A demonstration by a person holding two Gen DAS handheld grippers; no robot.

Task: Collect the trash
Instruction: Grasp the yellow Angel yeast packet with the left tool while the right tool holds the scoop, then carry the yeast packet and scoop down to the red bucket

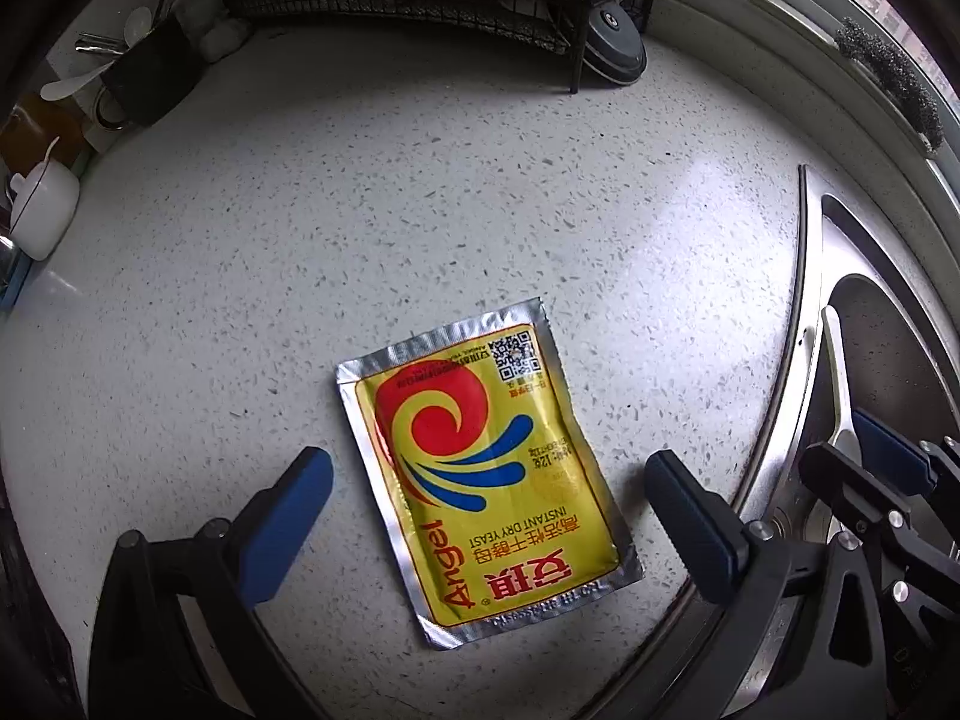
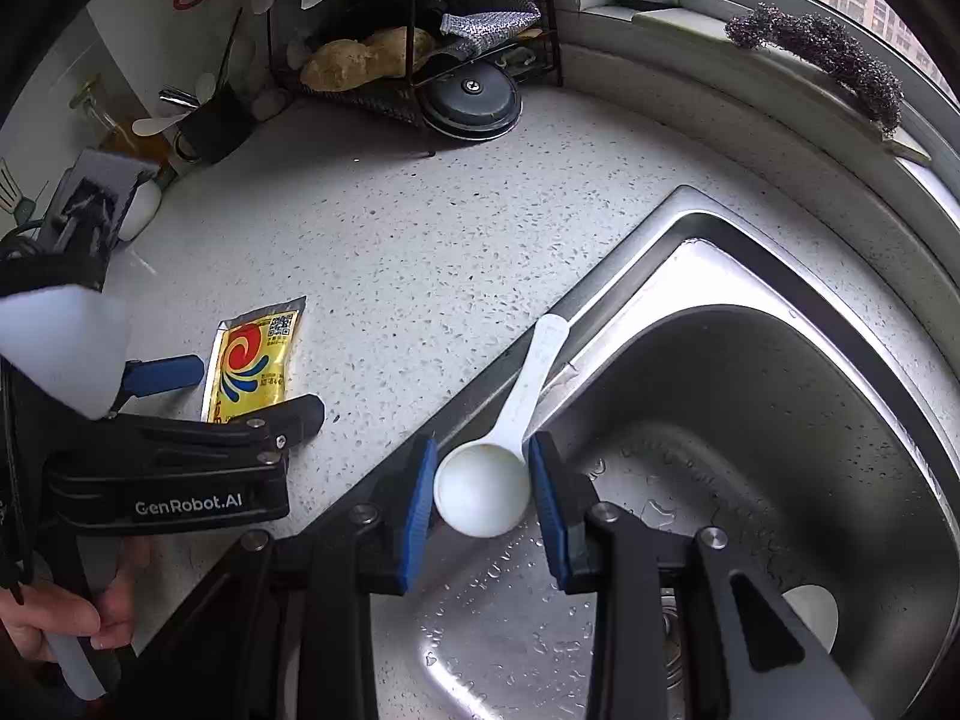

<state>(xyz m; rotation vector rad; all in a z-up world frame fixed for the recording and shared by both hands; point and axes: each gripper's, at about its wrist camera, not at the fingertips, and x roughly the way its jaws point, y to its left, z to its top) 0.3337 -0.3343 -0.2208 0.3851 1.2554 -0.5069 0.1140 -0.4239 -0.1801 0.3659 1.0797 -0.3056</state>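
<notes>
A yellow yeast packet (image 1: 486,474) with silver edges lies flat on the speckled counter (image 1: 420,210). My left gripper (image 1: 487,463) hovers over it, open, one blue finger on either side and neither touching. From the right wrist view the same packet (image 2: 252,366) shows between the left gripper's fingers (image 2: 162,375). My right gripper (image 2: 483,480) is shut on the round bowl of a white plastic scoop (image 2: 483,495), held over the sink's left rim with the handle pointing away. In the left wrist view, the scoop's handle (image 1: 837,372) sticks out of the right gripper (image 1: 888,480).
A steel sink (image 2: 750,330) with water drops fills the right side. At the back stand a black wire rack (image 2: 420,48) holding ginger root (image 2: 360,60), a dark pot lid (image 2: 471,99) and a utensil holder (image 2: 210,114). A steel-wool scourer (image 2: 822,48) lies on the window sill.
</notes>
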